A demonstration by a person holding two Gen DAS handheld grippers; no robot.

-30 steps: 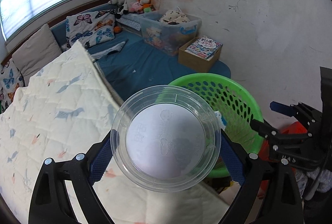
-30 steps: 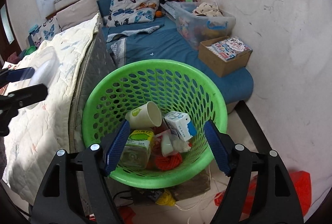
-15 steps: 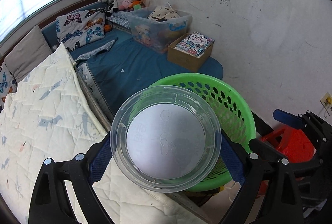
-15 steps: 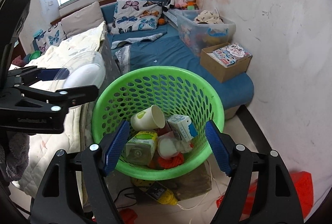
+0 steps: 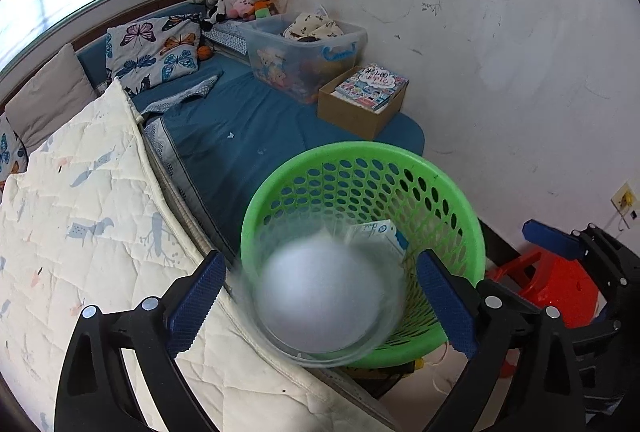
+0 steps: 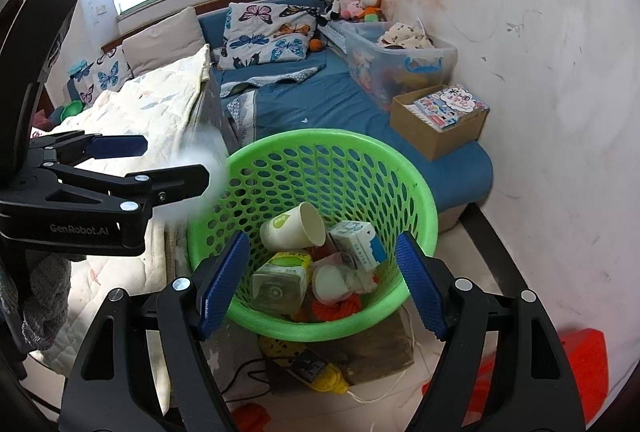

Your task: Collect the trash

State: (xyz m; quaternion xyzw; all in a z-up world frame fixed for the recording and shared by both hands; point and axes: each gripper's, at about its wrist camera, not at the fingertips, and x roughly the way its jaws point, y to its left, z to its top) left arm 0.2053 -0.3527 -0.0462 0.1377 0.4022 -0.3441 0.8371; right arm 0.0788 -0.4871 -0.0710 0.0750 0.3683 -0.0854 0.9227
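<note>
A clear plastic bowl [image 5: 324, 296] with a white bottom is blurred and free between the open fingers of my left gripper [image 5: 320, 304], over the near rim of the green basket [image 5: 448, 192]. In the right wrist view the bowl [image 6: 200, 172] is a pale blur at the basket's [image 6: 420, 192] left rim, beside my left gripper [image 6: 160, 164]. The basket holds a paper cup [image 6: 292, 226], a milk carton [image 6: 356, 244], a plastic bottle [image 6: 280, 280] and orange string. My right gripper [image 6: 320, 280] is open and empty at the basket's near rim.
A quilted white blanket [image 5: 80, 212] covers the bed left of the basket. A blue mattress [image 5: 240, 136] lies behind it with a cardboard box of books [image 5: 364, 100] and a clear toy bin [image 5: 304, 52]. A red stool [image 5: 560, 288] stands at the right. A yellow object [image 6: 304, 364] lies under the basket.
My left gripper carried the bowl from over the bed to the basket's rim, then opened. The bowl has left the fingers and is dropping, blurred. My right gripper stayed open.
</note>
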